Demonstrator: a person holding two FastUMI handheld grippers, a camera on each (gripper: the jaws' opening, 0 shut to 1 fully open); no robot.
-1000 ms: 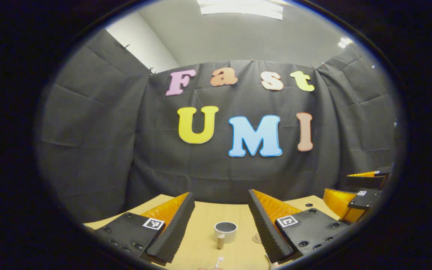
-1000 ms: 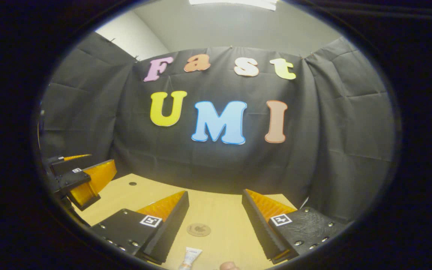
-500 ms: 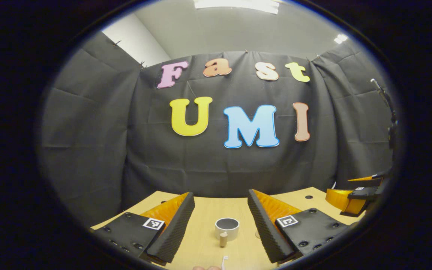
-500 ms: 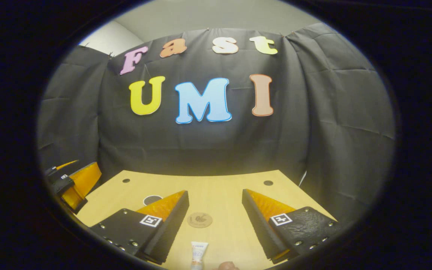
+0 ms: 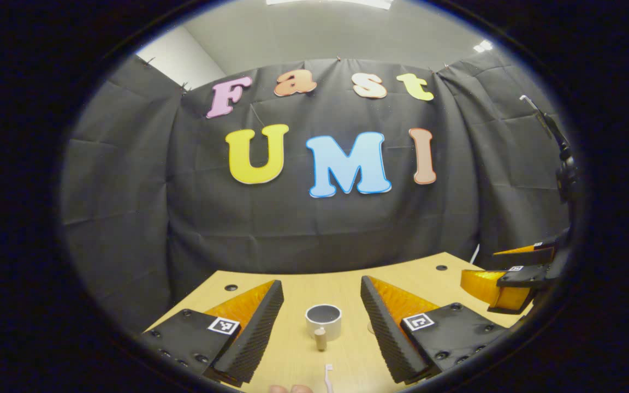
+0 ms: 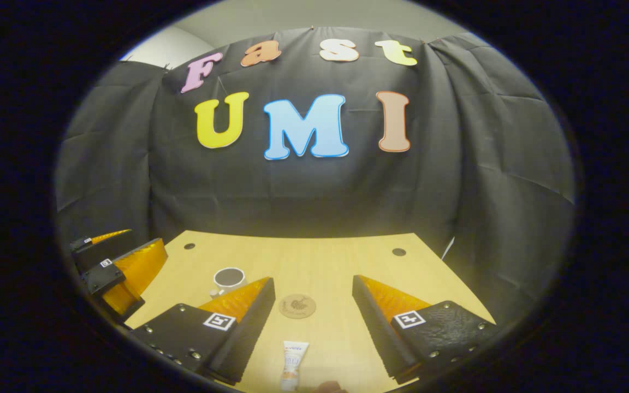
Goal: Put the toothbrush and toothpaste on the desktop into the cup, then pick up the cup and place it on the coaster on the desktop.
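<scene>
Left gripper view: white cup (image 5: 324,320) with handle, pale toothbrush (image 5: 328,376) between spread fingers of left gripper (image 5: 321,319); right gripper (image 6: 313,319) likewise agape.

Left gripper (image 5: 321,305) held above the desktop, pointing forward and tilted slightly down; its two fingers stand wide apart with nothing between them, ridged inner faces turned toward each other. Right gripper (image 6: 313,303) in much the same pose: raised, angled slightly downward, fingers spread wide, gripping nothing. In the left gripper view the right gripper appears at the far right edge, off to the side at a similar height. In the right gripper view the left gripper appears at the far left edge, fingers likewise parted. The two grippers are well apart, side by side.
</scene>
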